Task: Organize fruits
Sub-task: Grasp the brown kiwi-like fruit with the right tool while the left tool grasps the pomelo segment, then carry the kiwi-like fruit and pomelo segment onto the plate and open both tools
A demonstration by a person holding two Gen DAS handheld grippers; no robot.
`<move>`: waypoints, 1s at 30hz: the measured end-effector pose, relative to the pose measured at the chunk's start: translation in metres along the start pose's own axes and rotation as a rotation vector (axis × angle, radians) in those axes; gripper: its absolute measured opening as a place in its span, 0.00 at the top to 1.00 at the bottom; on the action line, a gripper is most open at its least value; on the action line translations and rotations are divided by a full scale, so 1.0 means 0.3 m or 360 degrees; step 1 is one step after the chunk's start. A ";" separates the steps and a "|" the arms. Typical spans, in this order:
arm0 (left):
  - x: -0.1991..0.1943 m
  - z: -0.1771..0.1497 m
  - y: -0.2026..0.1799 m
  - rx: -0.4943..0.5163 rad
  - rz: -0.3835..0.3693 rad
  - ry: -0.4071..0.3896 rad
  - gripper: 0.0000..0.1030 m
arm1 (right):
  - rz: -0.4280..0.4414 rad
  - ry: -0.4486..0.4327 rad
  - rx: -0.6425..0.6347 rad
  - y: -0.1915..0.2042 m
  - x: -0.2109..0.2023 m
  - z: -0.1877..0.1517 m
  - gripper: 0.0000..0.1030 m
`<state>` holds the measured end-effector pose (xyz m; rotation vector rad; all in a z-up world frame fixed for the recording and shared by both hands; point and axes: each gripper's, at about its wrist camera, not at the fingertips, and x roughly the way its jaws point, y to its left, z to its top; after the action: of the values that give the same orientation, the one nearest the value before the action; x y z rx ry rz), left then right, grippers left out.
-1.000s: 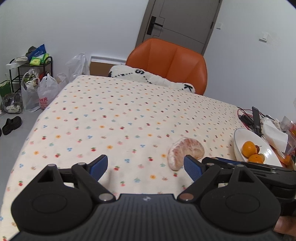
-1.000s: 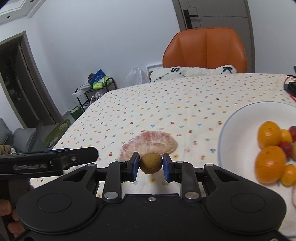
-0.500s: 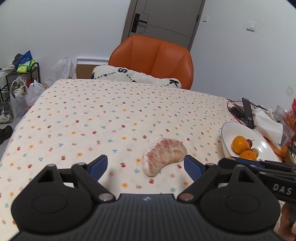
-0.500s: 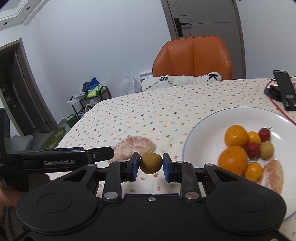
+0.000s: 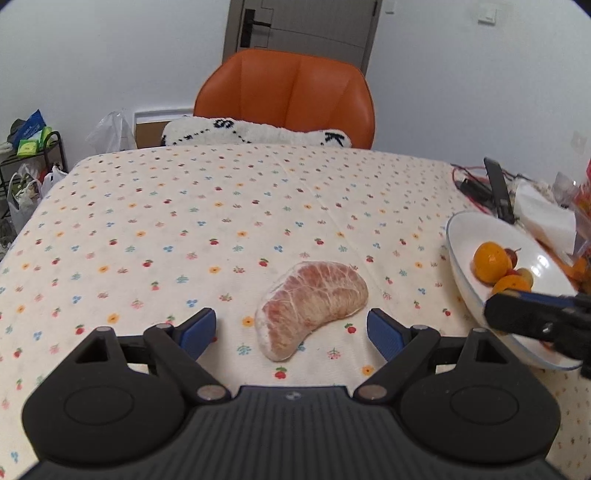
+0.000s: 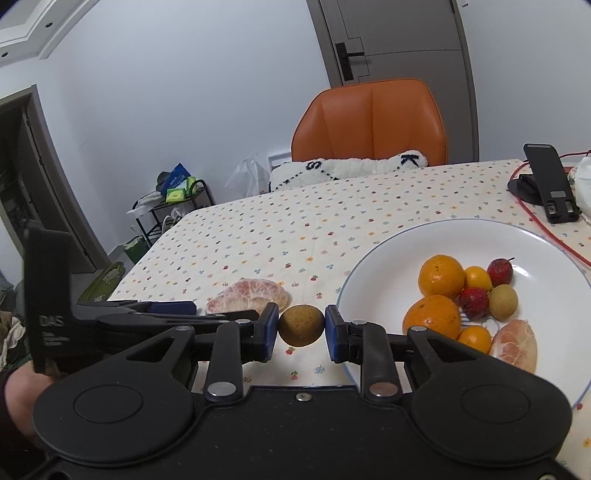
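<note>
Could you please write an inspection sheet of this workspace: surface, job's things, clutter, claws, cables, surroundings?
Surface: table under a cream cloth with small fruit and flower print.
Job's things: peeled pomelo segment lying on the cloth; white plate holding oranges, small red fruits, a brown fruit and another pomelo piece; small brown fruit in the right claw.
Clutter: black phone stand and white tissue pack at the table's far right.
Claws: left claw open, low before the pomelo segment; right claw shut on the small brown fruit, left of the plate.
Cables: red cable beside the plate.
Surroundings: orange chair, grey door, rack with bags.
</note>
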<state>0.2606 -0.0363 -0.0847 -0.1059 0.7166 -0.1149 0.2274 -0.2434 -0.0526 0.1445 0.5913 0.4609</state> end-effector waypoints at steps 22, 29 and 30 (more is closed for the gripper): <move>0.044 0.015 -0.044 0.0161 0.0115 -0.0056 0.54 | 0.0013 -0.0008 0.0031 -0.015 0.007 -0.004 0.75; -0.007 -0.005 -0.017 0.0111 0.0075 -0.0033 0.66 | 0.0015 -0.0014 0.0038 -0.017 0.008 -0.009 0.75; -0.014 -0.008 -0.014 0.0099 0.0065 -0.0030 0.66 | 0.0015 -0.0017 0.0038 -0.017 0.007 -0.010 0.75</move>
<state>0.2556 -0.0398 -0.0831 -0.0327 0.6956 -0.0971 0.2292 -0.2470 -0.0573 0.1724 0.5861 0.4621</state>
